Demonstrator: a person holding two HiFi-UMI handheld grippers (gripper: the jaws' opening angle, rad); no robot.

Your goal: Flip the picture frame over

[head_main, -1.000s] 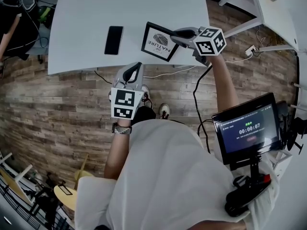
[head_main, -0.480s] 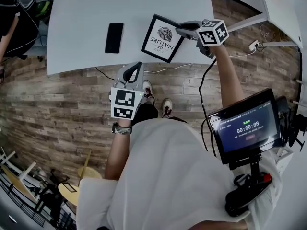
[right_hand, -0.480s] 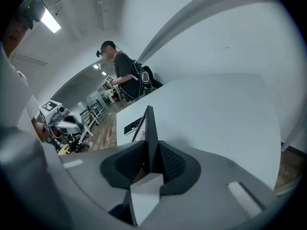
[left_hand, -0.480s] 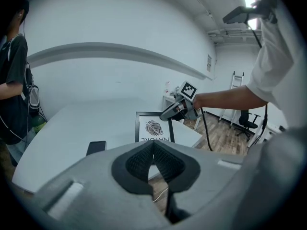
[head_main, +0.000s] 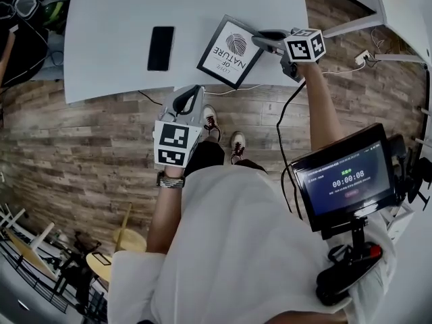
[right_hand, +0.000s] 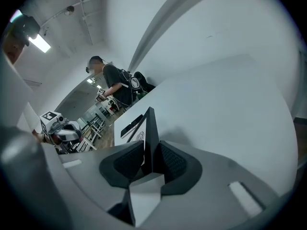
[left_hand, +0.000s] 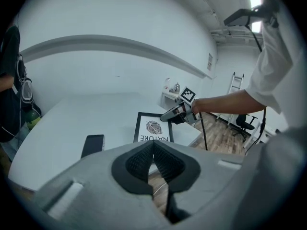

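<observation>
The black picture frame (head_main: pixel 231 49) with a leaf print lies face up near the front edge of the white table (head_main: pixel 115 19). My right gripper (head_main: pixel 260 40) is at its right edge, and its jaws have just been opening a little. In the right gripper view the frame (right_hand: pixel 149 128) stands edge-on between the pads, which still touch both of its sides. My left gripper (head_main: pixel 191 93) hangs shut and empty over the floor, short of the table edge. Seen from it, the frame (left_hand: pixel 153 128) and the right gripper (left_hand: pixel 168 116) lie ahead.
A black phone (head_main: pixel 160 48) lies on the table left of the frame. A screen on a stand (head_main: pixel 347 177) is by my right side. A cable runs along the wooden floor below the table edge. Another person (right_hand: pixel 115 83) stands at the far side.
The right gripper has brought the frame down from a tilt to nearly flat on the table. The left gripper has sunk slightly.
</observation>
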